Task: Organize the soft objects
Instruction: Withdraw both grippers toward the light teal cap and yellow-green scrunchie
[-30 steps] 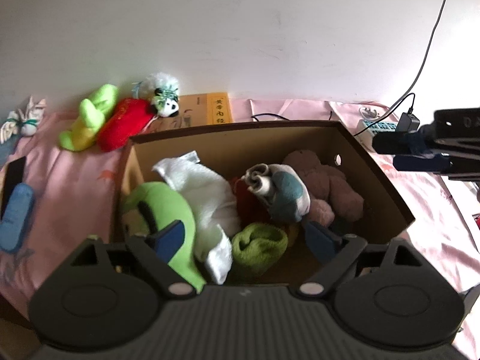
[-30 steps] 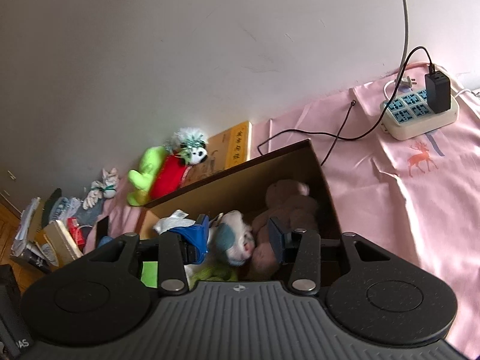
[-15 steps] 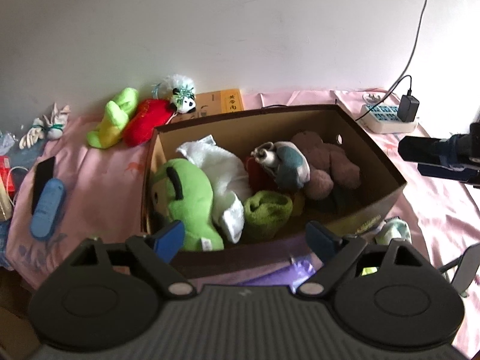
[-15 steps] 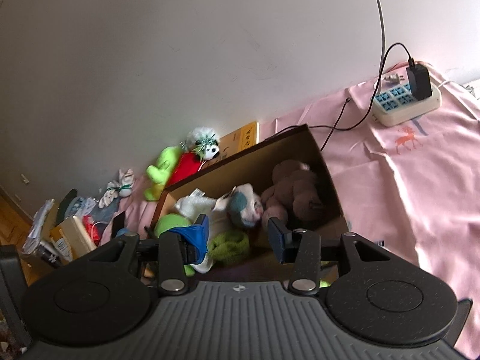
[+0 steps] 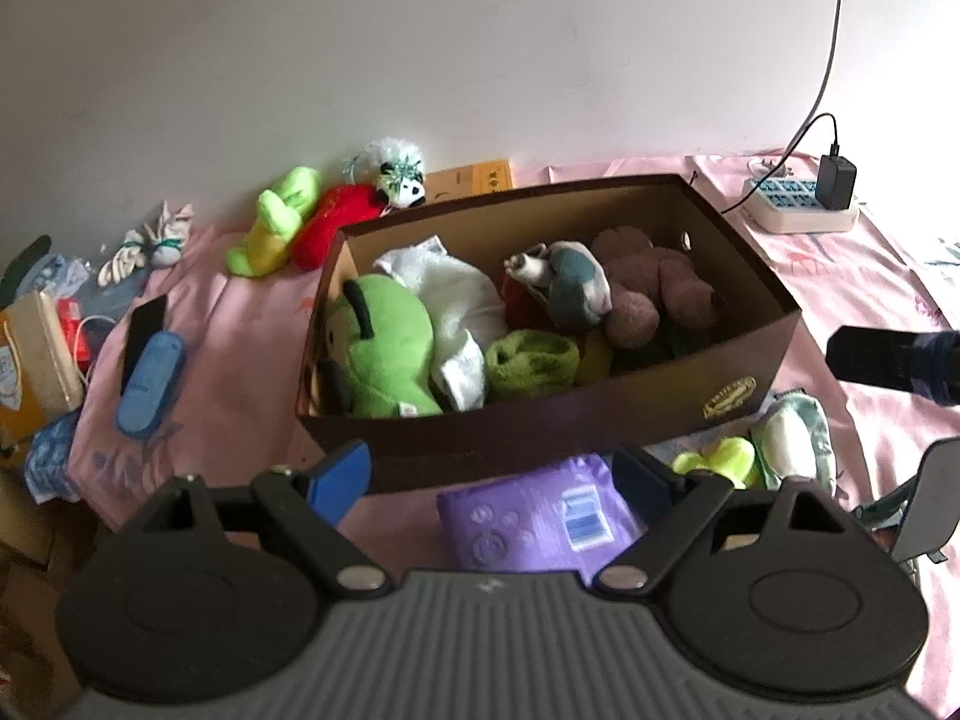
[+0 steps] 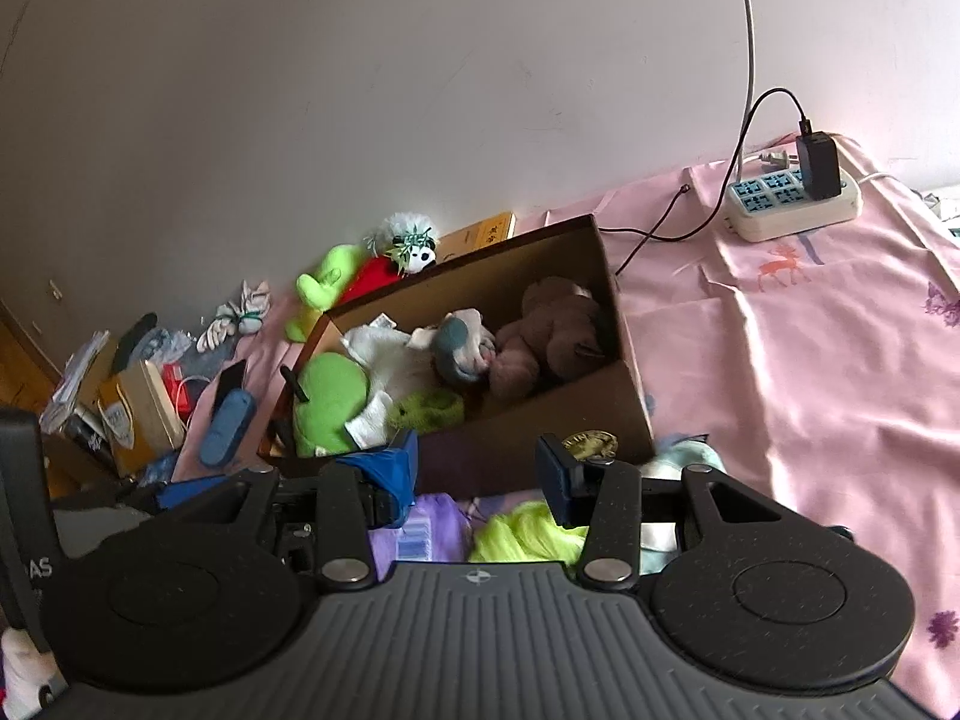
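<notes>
Pink bedsheet (image 5: 252, 324), cardboard box (image 5: 600, 414) of soft toys just beyond both grippers; left gripper (image 5: 492, 474) spread wide and empty over purple pack (image 5: 534, 525); right gripper (image 6: 477, 468) half-spread, empty, yellow-green toy (image 6: 528, 531) directly beneath, long axis crosswise, nearer right

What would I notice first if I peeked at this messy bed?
A brown cardboard box sits mid-bed, stuffed with a big green plush, a white plush and a brown teddy bear. Behind it by the wall lie a red-and-green plush and a small panda toy.
</notes>
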Demonstrator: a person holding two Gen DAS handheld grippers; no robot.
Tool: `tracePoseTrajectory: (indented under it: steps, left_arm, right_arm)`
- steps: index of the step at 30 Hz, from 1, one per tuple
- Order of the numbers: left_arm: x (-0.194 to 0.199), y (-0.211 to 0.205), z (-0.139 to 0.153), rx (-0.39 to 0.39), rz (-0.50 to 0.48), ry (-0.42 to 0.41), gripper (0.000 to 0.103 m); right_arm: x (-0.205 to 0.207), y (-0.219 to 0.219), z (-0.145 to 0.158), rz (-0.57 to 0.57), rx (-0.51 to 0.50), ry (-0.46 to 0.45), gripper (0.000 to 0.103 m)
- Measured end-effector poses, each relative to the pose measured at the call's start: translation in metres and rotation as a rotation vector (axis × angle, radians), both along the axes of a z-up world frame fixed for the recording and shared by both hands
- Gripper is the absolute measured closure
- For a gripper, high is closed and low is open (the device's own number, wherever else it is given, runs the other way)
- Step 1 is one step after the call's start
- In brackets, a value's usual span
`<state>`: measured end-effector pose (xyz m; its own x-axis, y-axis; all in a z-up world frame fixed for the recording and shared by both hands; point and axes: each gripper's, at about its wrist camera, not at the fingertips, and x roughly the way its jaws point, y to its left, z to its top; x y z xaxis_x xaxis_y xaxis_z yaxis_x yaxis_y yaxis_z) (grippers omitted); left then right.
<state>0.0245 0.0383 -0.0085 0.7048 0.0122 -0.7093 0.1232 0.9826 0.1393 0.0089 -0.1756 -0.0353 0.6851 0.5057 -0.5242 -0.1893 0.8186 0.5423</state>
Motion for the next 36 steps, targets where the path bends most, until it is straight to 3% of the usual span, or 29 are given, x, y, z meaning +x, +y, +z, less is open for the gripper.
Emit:
tracePoseTrajectory:
  steps: [17, 30, 36]
  left_arm:
    - [-0.025, -0.030, -0.007, 0.065, 0.103, 0.046, 0.013]
    - [-0.028, -0.035, -0.018, 0.083, 0.108, 0.074, 0.013]
    - [-0.032, -0.032, -0.030, 0.045, 0.059, 0.093, 0.013]
  right_arm:
    - [-0.022, -0.025, -0.015, 0.062, 0.008, 0.040, 0.075]
    - [-0.024, -0.030, -0.025, 0.110, 0.004, 0.072, 0.075]
    - [-0.023, -0.038, -0.030, 0.126, -0.007, 0.073, 0.075]
